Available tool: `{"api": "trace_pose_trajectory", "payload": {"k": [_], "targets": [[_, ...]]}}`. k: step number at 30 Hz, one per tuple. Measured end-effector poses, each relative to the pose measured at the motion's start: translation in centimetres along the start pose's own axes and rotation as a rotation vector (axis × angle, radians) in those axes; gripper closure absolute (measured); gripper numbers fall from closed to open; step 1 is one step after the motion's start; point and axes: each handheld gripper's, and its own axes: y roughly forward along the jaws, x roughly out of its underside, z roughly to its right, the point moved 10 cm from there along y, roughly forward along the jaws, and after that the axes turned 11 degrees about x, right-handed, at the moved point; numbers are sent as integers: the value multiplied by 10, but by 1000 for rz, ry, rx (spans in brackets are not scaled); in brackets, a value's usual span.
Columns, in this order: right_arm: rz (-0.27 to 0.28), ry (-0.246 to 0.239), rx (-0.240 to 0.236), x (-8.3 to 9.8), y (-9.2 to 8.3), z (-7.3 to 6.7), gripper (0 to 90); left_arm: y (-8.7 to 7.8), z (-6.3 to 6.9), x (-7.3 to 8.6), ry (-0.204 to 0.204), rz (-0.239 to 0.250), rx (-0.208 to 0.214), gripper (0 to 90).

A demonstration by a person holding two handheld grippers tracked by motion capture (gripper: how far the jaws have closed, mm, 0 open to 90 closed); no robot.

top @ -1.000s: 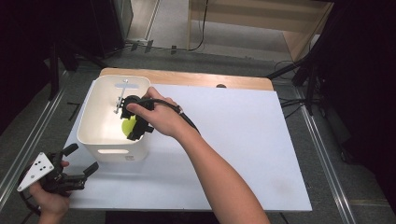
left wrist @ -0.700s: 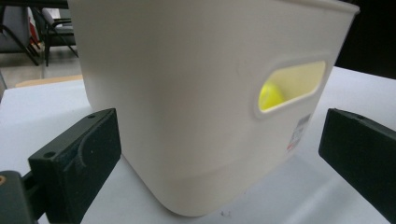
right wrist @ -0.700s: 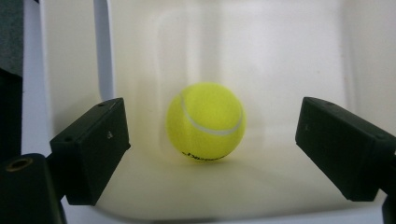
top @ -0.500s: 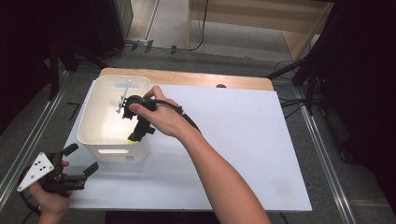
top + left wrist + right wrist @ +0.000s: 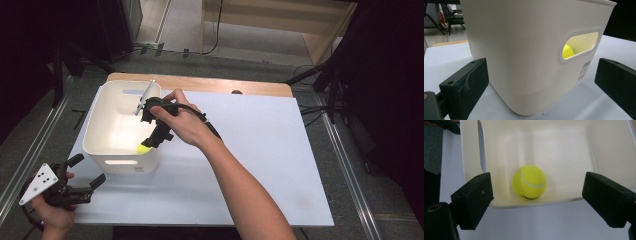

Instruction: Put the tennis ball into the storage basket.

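Observation:
A yellow tennis ball [image 5: 529, 182] lies on the floor of the white bin [image 5: 559, 142], near its front right corner [image 5: 143, 148]. My right gripper [image 5: 152, 140] hangs over that corner, pointing down at the ball. Its jaws have just been opening and now stand open [image 5: 536, 197], with nothing pressed between the pads. My left gripper [image 5: 89, 170] rests open at the table's near left corner, facing the bin's front wall [image 5: 524, 50]. The ball [image 5: 567, 51] shows through the handle slot.
The bin [image 5: 95, 120] stands at the left of a white sheet [image 5: 260, 165] covering the table, with a wooden strip along the far edge. Metal rails run down both sides. The sheet lies bare to the right of the bin.
The right gripper has let go of the tennis ball, which dropped from its jaws to the bin floor. That hand drew slightly back toward the bin's near right corner. The left gripper stayed put.

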Motion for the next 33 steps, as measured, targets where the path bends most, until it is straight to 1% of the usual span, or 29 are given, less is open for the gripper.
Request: {"api": "trace_pose_trajectory", "payload": {"k": [3, 5, 9, 13, 21, 24, 25, 31, 33], "targets": [[13, 17, 8, 4, -5, 2, 89, 0, 0, 0, 0, -3, -1, 0], [29, 22, 7, 6, -8, 3, 89, 0, 0, 0, 2, -6, -3, 0], [41, 49, 7, 12, -13, 4, 89, 0, 0, 1, 4, -8, -1, 0], [63, 55, 6, 19, -16, 6, 89, 0, 0, 1, 5, -8, -1, 0], [90, 92, 24, 36, -25, 9, 89, 0, 0, 1, 6, -10, -2, 0], [105, 92, 21, 40, -26, 9, 89, 0, 0, 1, 7, -11, -2, 0], [122, 88, 30, 45, -28, 11, 89, 0, 0, 1, 7, -11, -3, 0], [153, 145, 32, 64, -31, 11, 89, 1, 0, 1, 5, -10, -6, 0], [163, 151, 33, 70, -33, 11, 89, 1, 0, 1, 5, -10, -7, 0]]}}
